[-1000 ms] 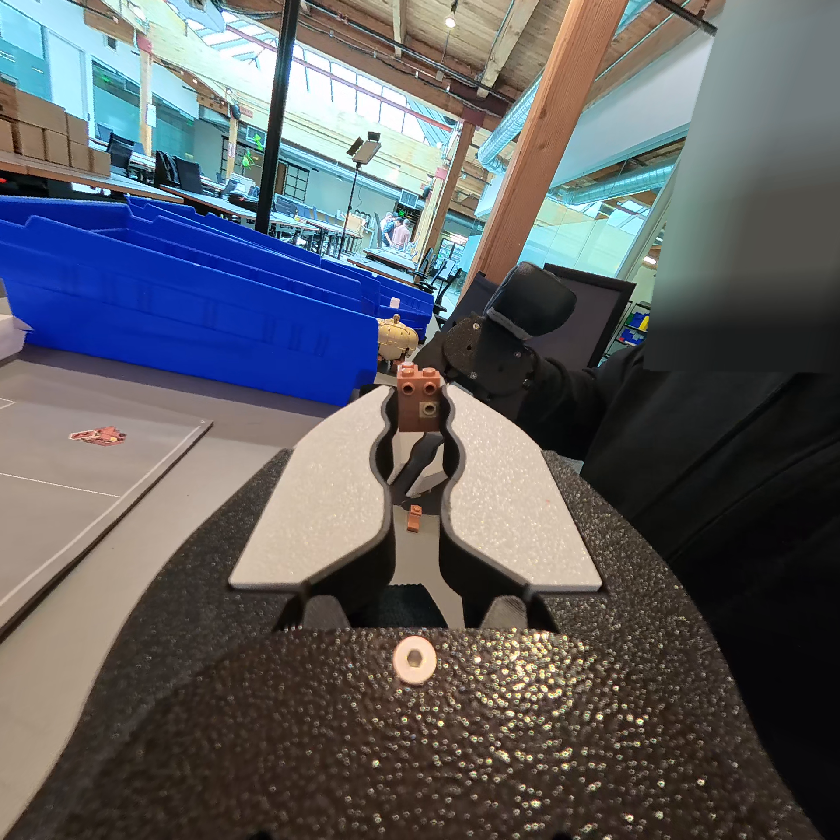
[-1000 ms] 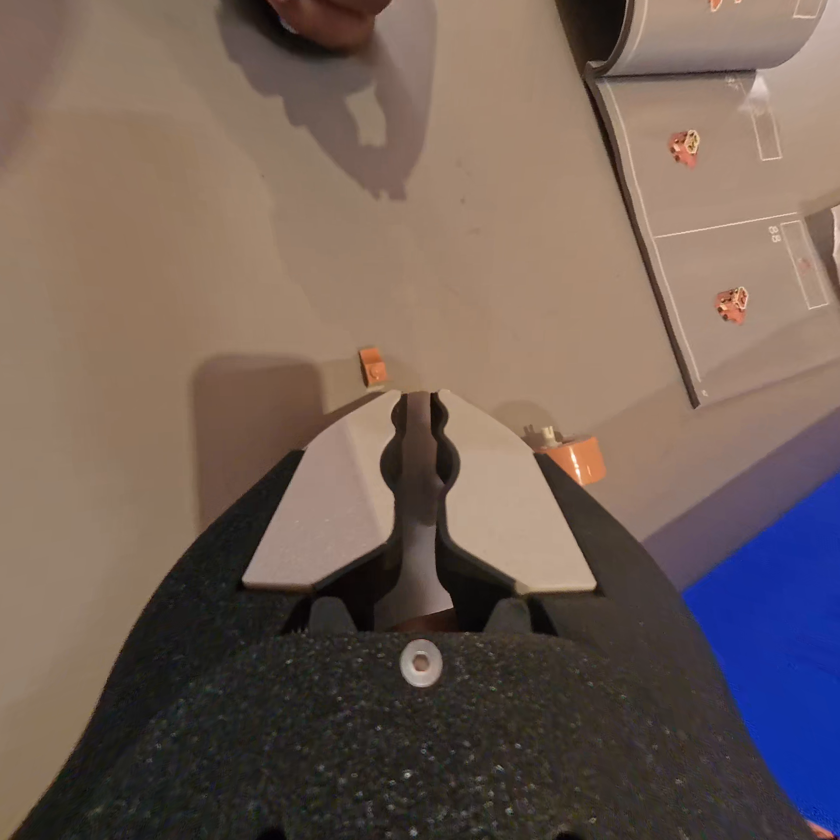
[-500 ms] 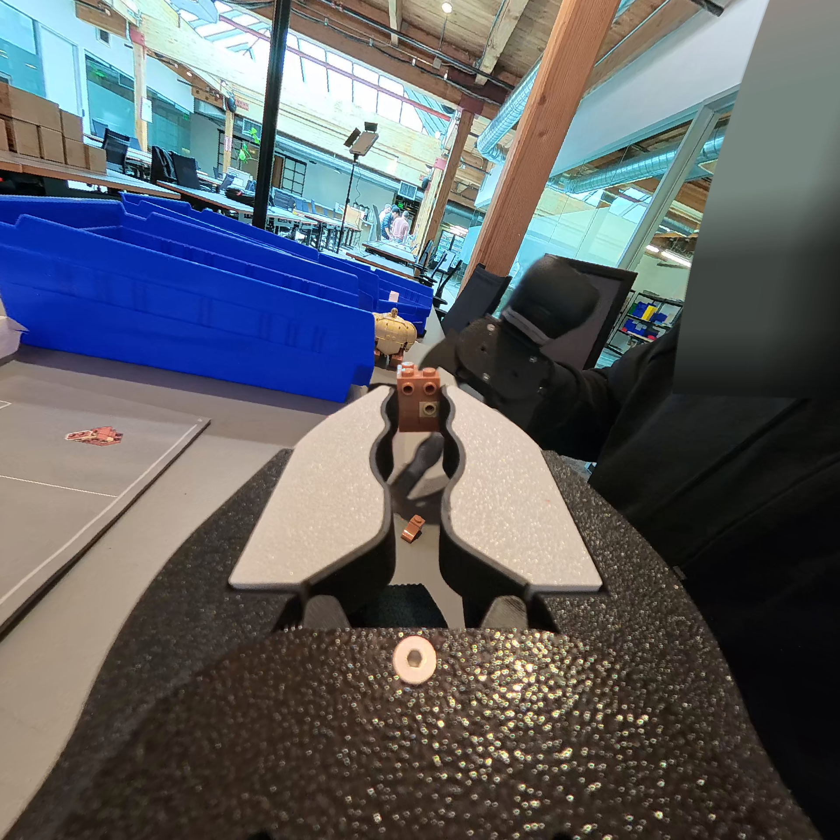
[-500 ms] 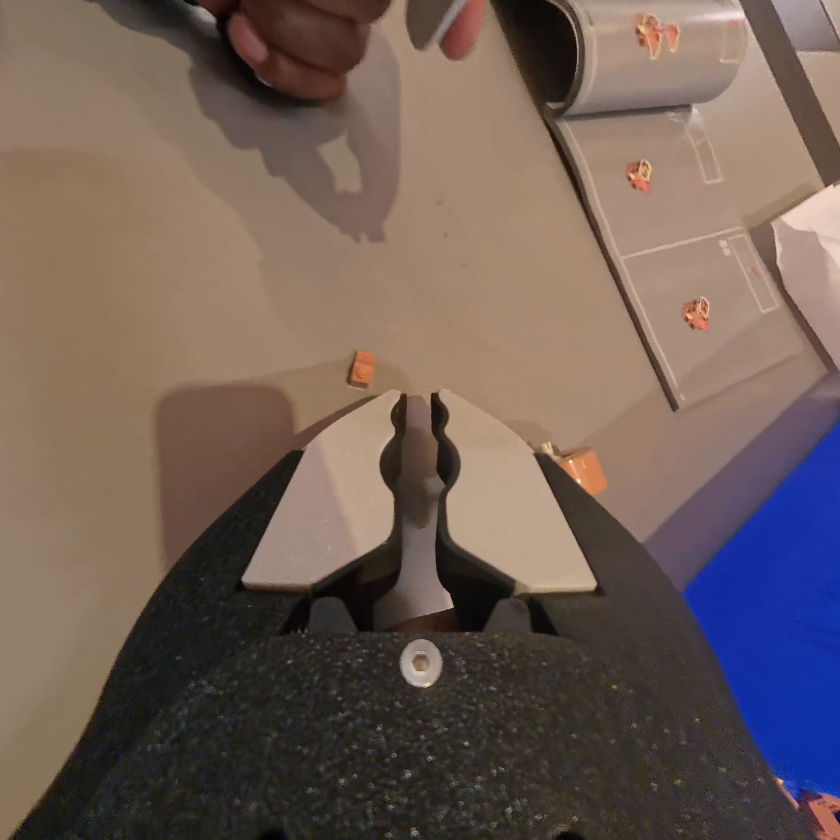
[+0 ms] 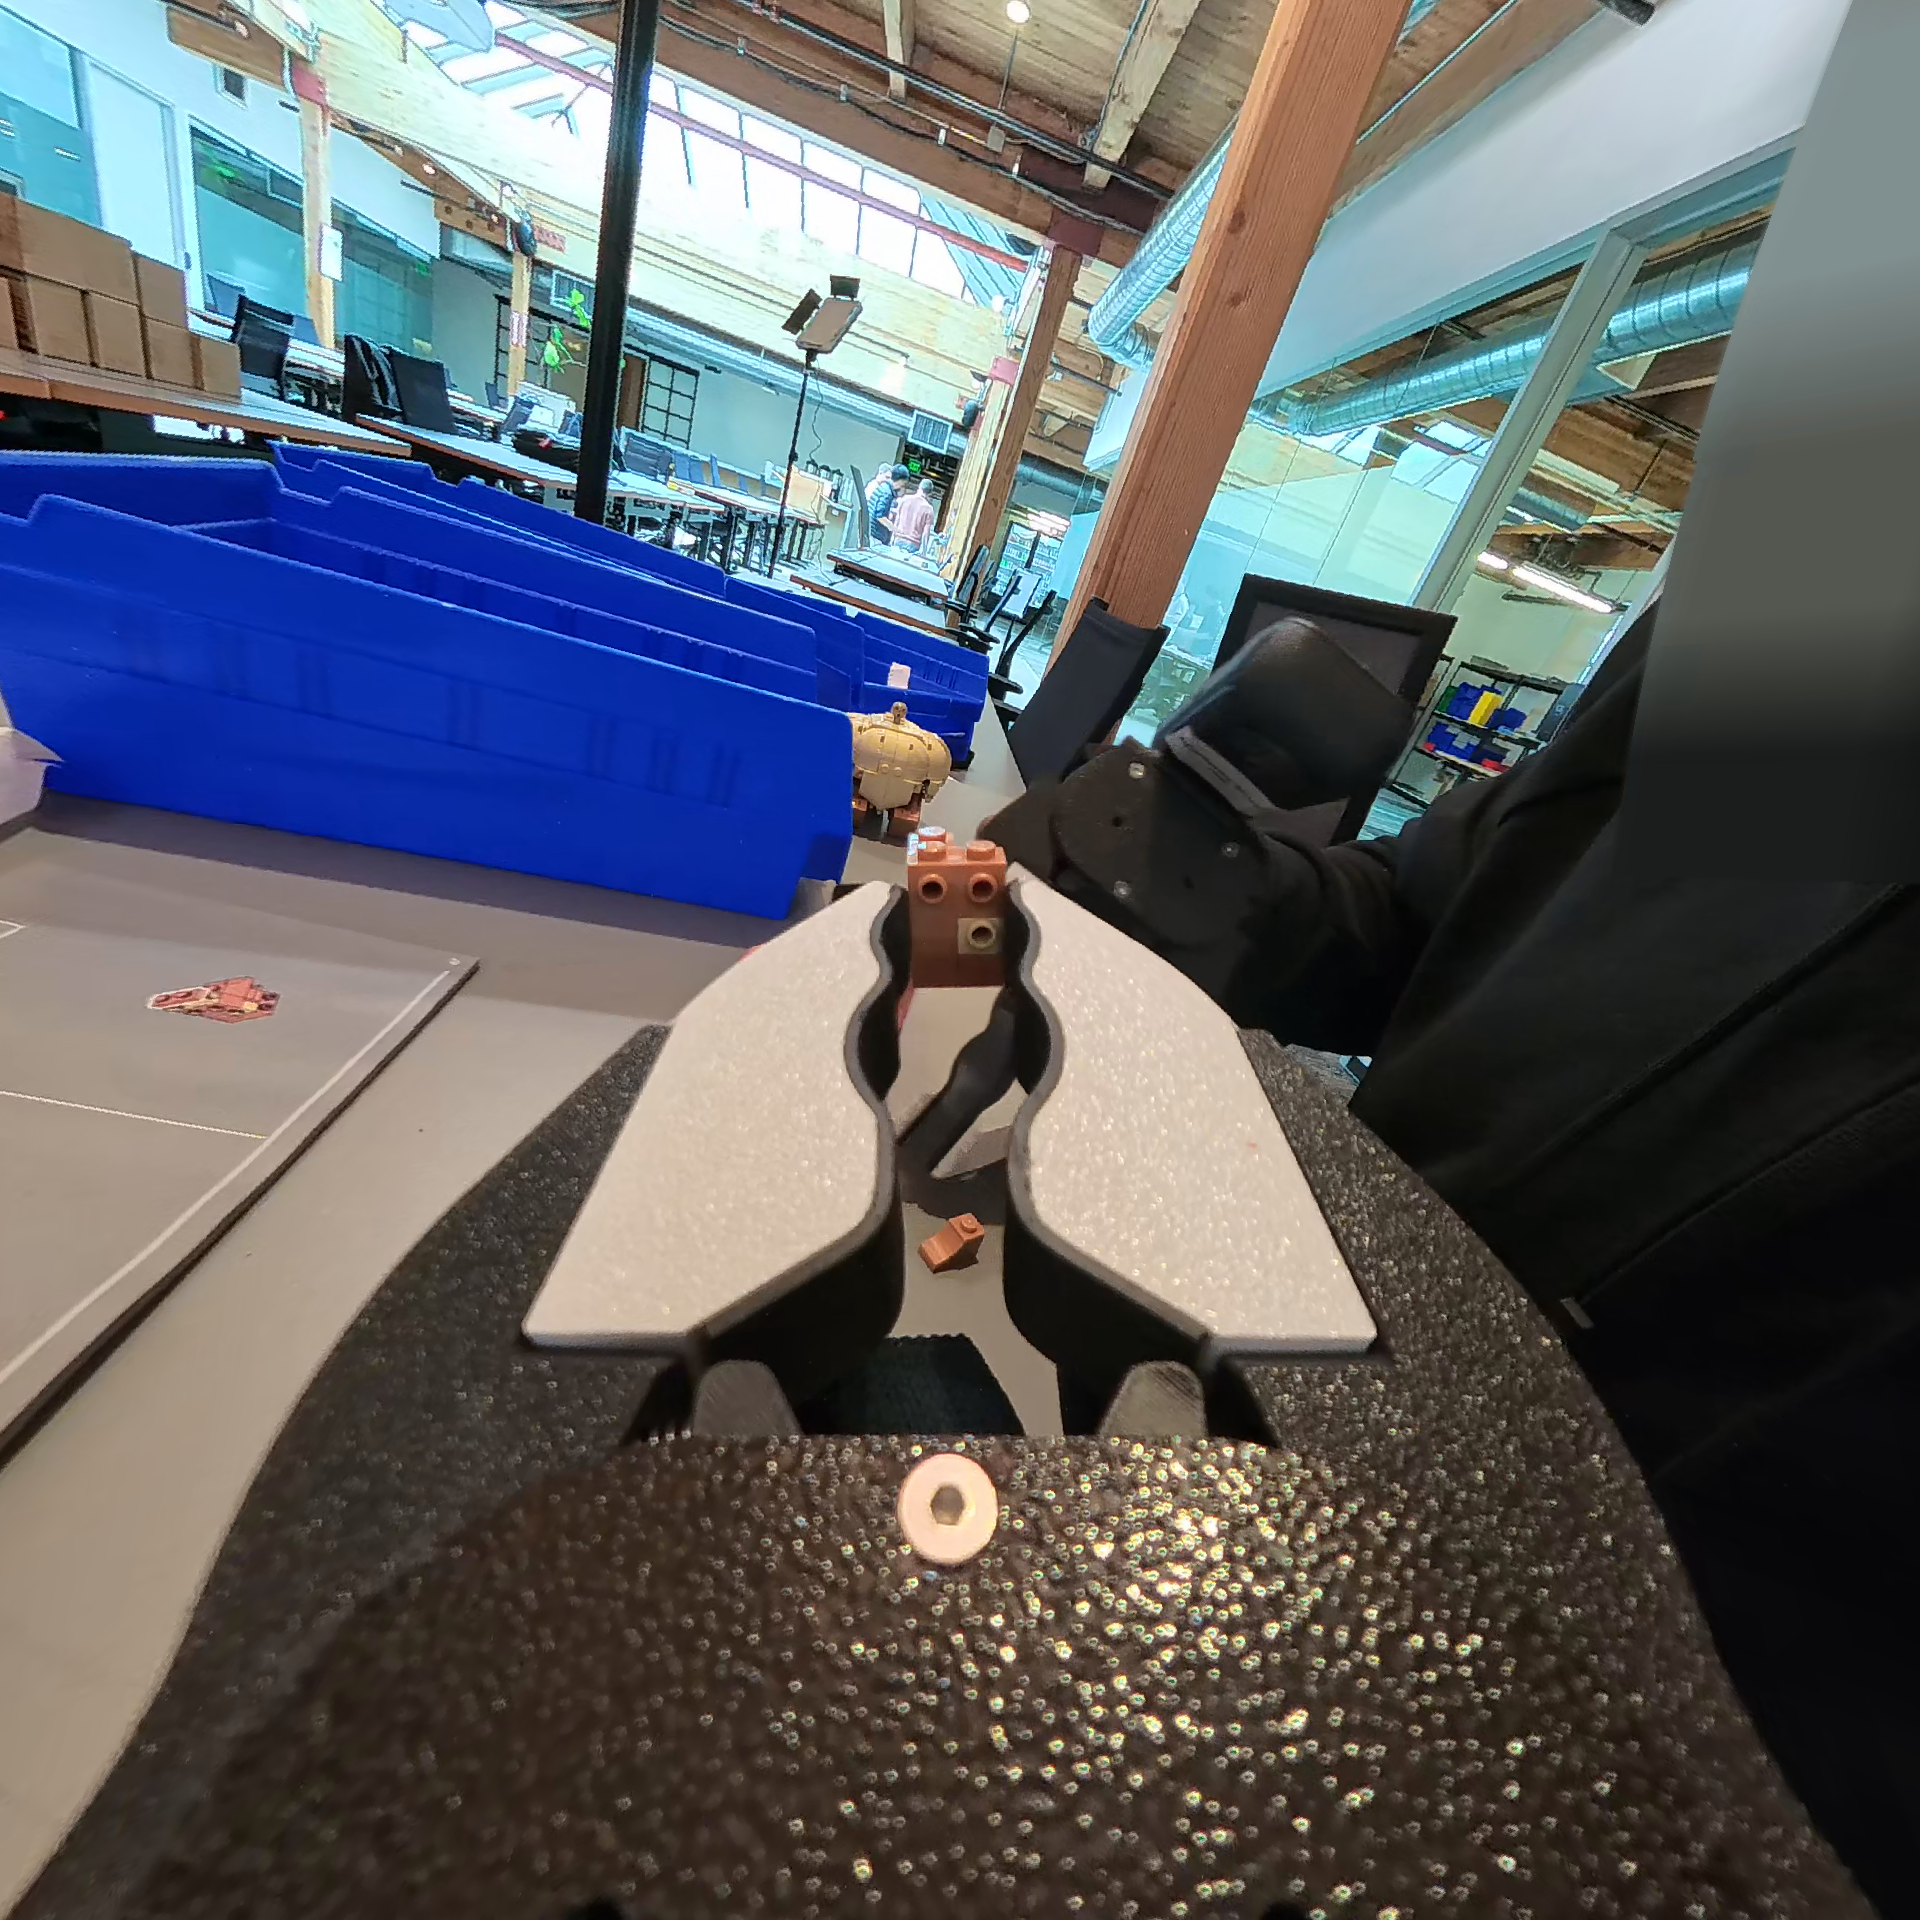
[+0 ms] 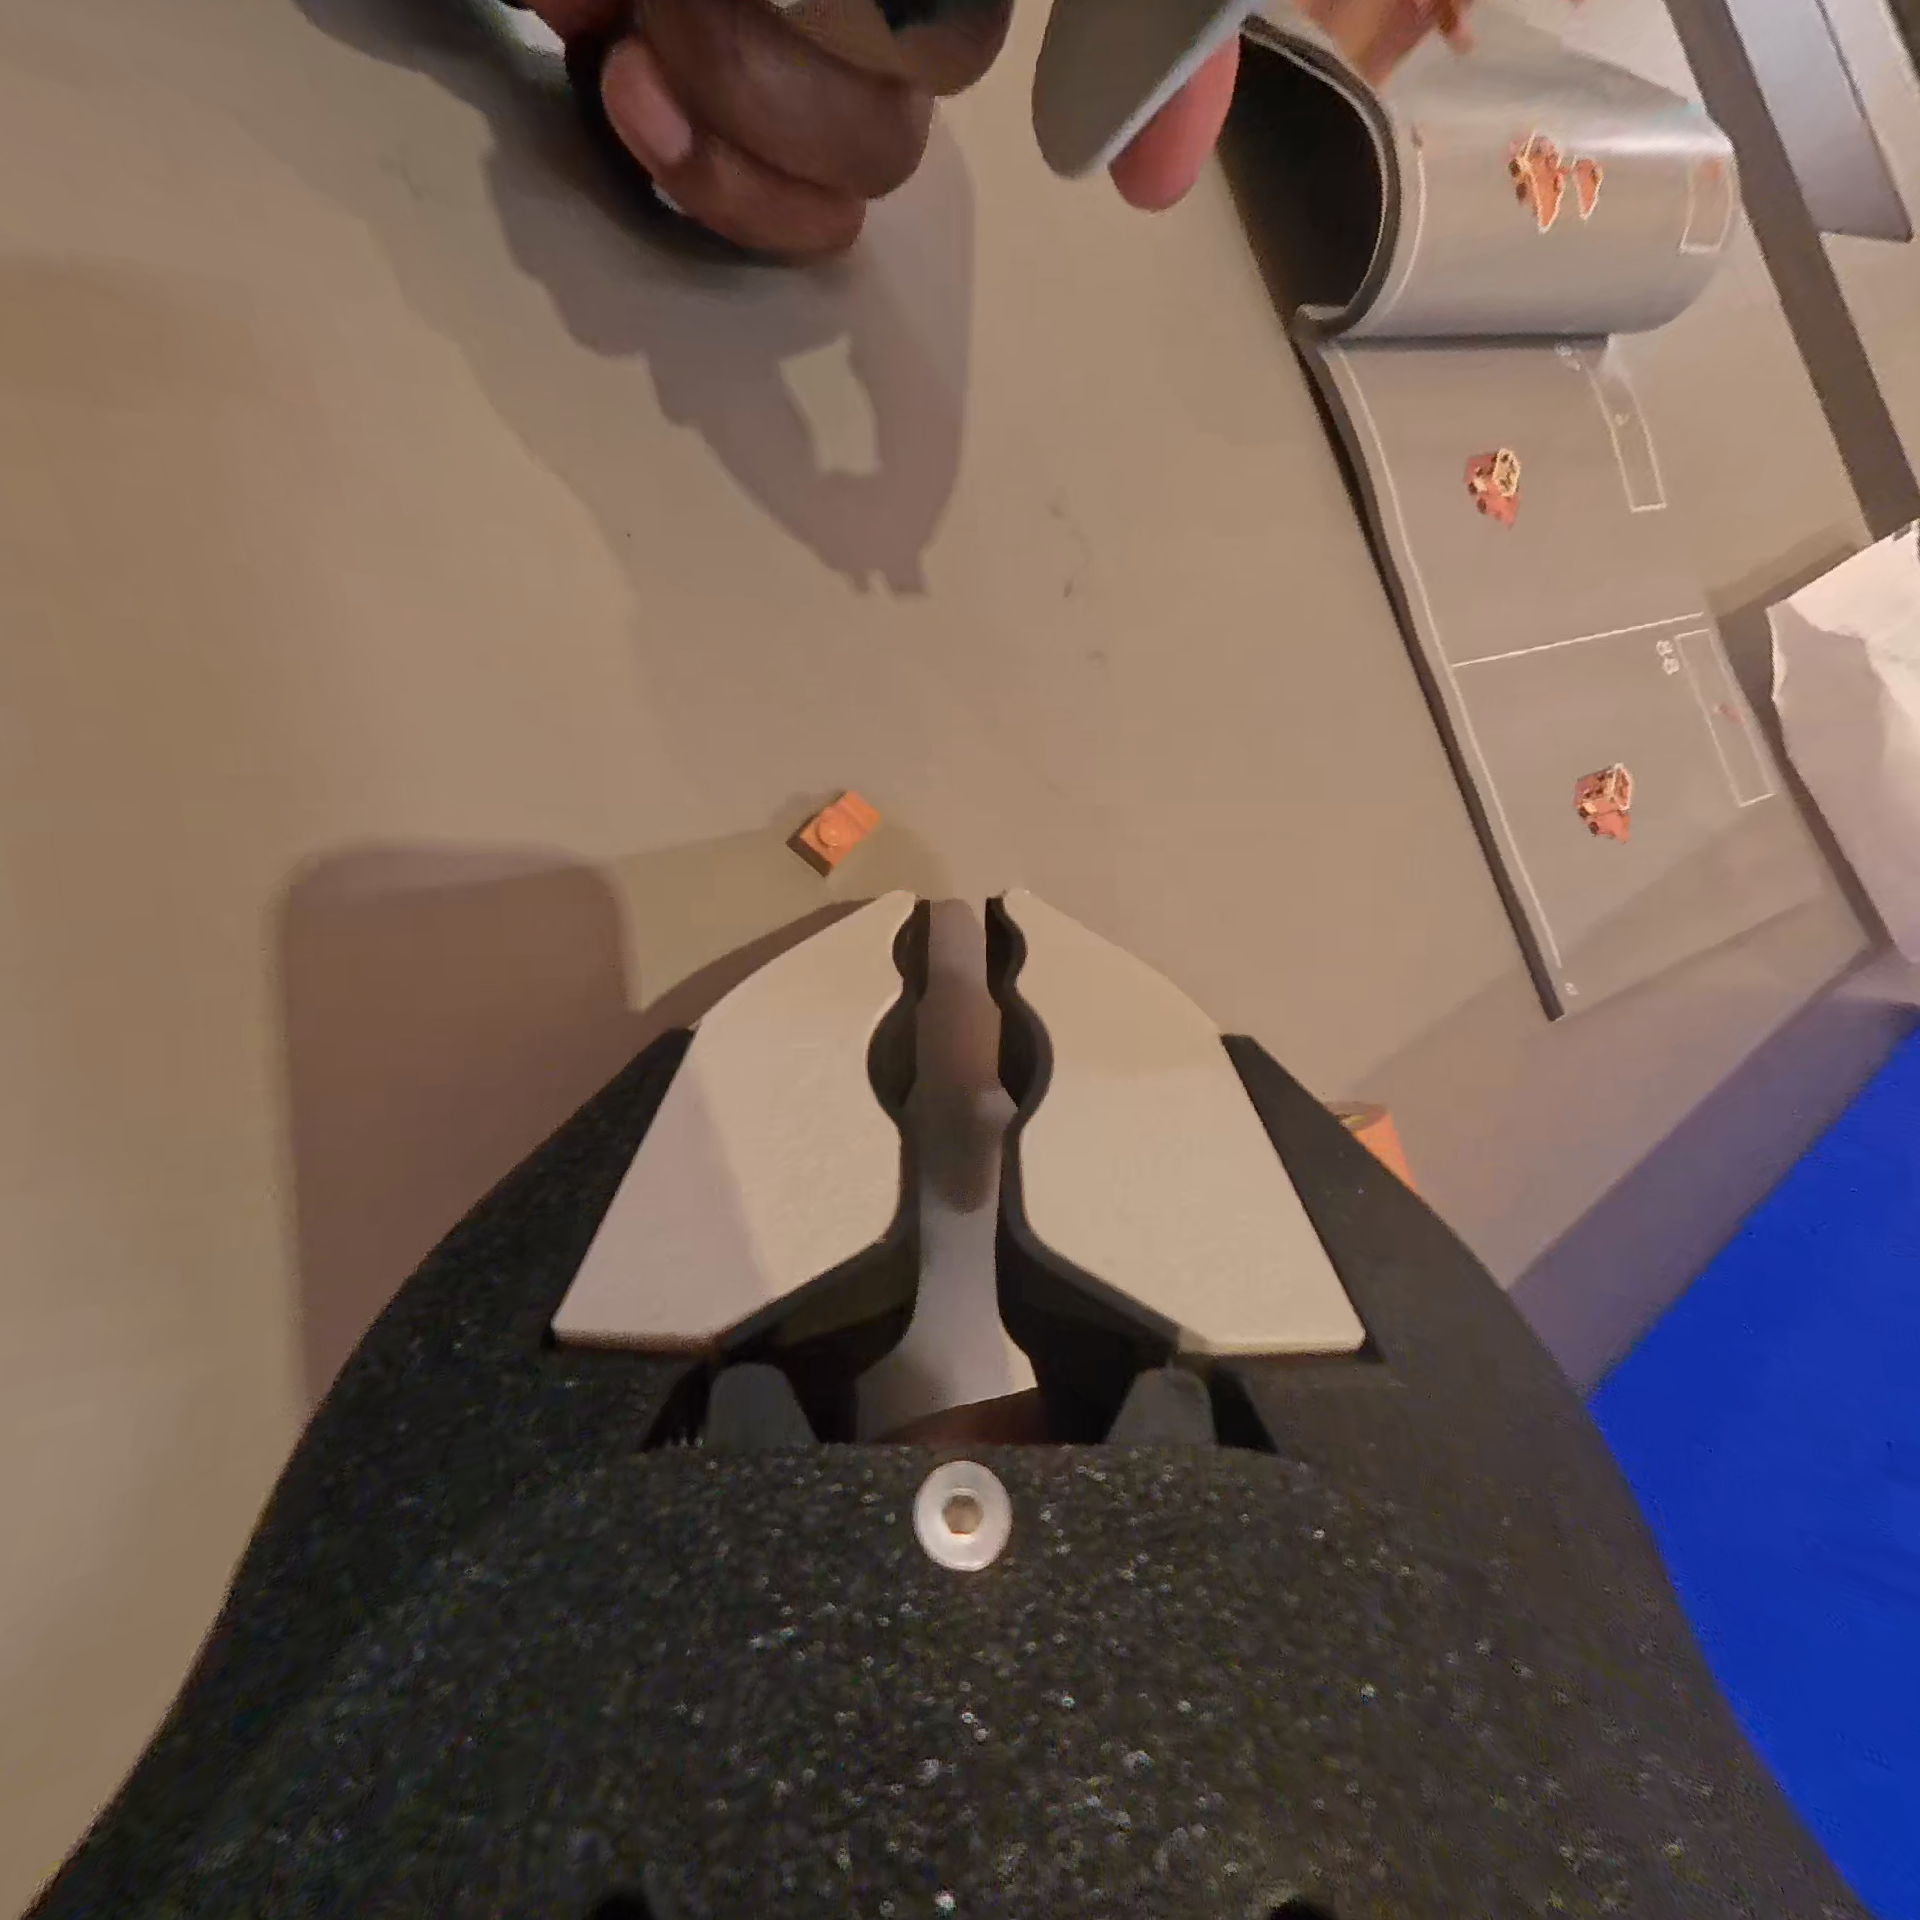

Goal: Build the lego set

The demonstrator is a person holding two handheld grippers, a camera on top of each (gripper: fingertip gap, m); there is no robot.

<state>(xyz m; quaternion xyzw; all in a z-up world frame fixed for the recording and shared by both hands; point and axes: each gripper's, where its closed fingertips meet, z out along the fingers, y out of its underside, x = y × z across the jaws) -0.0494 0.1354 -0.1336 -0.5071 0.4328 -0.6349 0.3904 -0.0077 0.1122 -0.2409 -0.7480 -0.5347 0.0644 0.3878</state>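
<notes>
Toward the left edge of the tabletop (image 5: 582,1049) lies a grey printed booklet (image 5: 208,1081) with small brick drawings on its open page. Behind it, a row of blue bins (image 5: 416,727) runs along the far edge. At the end of that row stands a rounded tan brick model (image 5: 899,764).

The left tongs (image 5: 954,920) are lifted above the tabletop and clenched on a reddish-brown brick block (image 5: 940,940). Both fingertips press against its sides. The block stands upright, with two studs facing the camera and a small grey stud piece set lower on its right side. Seen through the gap below it, a small brown plate (image 5: 951,1242) lies loose on the tabletop.

The right tongs (image 6: 951,904) point down at the tabletop, narrowly parted, with only bare surface showing between the fingertips, so they grasp nothing. The same small plate (image 6: 836,831) lies flat just beyond the left fingertip, apart from it and outside the gap. A person's hand (image 6: 748,135) shows at the top of the right wrist view. To the right lies the booklet, one page curled over. An orange round piece (image 6: 1377,1138) sits half hidden beside the right tongs' body, near a blue bin at the tabletop's edge.
</notes>
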